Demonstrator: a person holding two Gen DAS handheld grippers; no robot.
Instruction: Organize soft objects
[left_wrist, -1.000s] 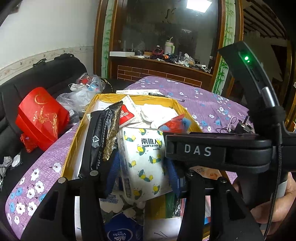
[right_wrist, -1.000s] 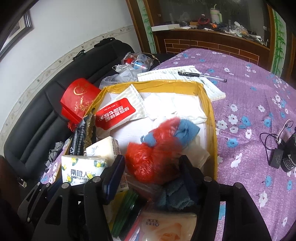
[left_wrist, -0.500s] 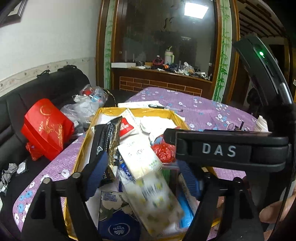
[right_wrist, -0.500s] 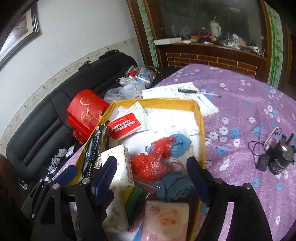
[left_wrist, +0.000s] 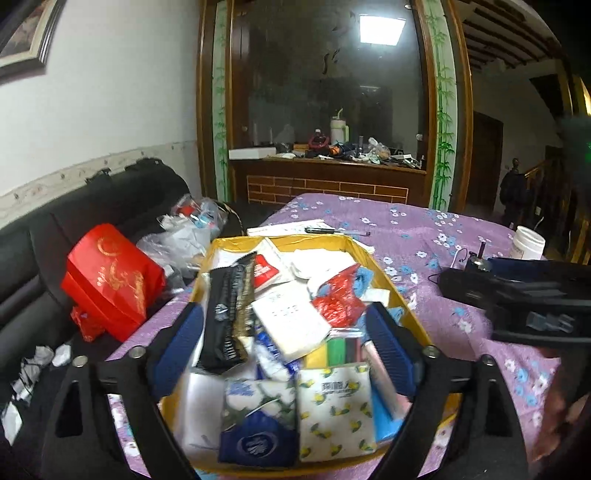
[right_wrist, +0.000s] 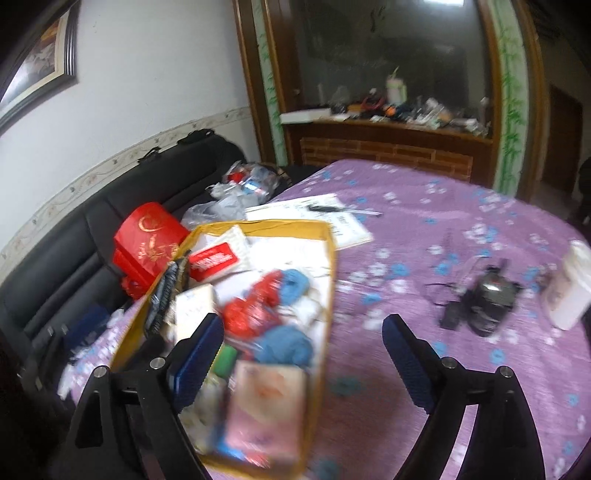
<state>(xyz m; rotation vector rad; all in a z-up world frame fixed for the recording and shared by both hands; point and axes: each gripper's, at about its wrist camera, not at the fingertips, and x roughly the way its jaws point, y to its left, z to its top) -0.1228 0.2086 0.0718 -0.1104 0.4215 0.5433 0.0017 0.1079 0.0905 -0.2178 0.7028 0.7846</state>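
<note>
A yellow box (left_wrist: 303, 240) on the purple table holds several soft things. A lemon-print tissue pack (left_wrist: 334, 410) lies at its near end beside a blue tissue pack (left_wrist: 258, 424). Further in are a white pack (left_wrist: 291, 321), a black packet (left_wrist: 225, 314) and a red plastic bag (left_wrist: 338, 299). My left gripper (left_wrist: 284, 347) hovers over the box, jaws opening, with nothing pressed between the pads. My right gripper (right_wrist: 303, 363) is also opening and empty, over the right rim of the box (right_wrist: 288, 223). Near it lie the red bag (right_wrist: 255, 306), a blue cloth (right_wrist: 284, 343) and a pink pack (right_wrist: 266, 402).
A red gift bag (left_wrist: 110, 280) and a clear plastic bag (left_wrist: 192, 225) sit on the black sofa (left_wrist: 33, 258) to the left. Papers with a pen (right_wrist: 325, 210) lie behind the box. A black device with cable (right_wrist: 487, 306) and a white jar (right_wrist: 569, 291) stand at right.
The left gripper let go of the lemon-print tissue pack, which now lies in the box's near end. The right gripper released the red bag, rose and swung right. Both sets of jaws widened.
</note>
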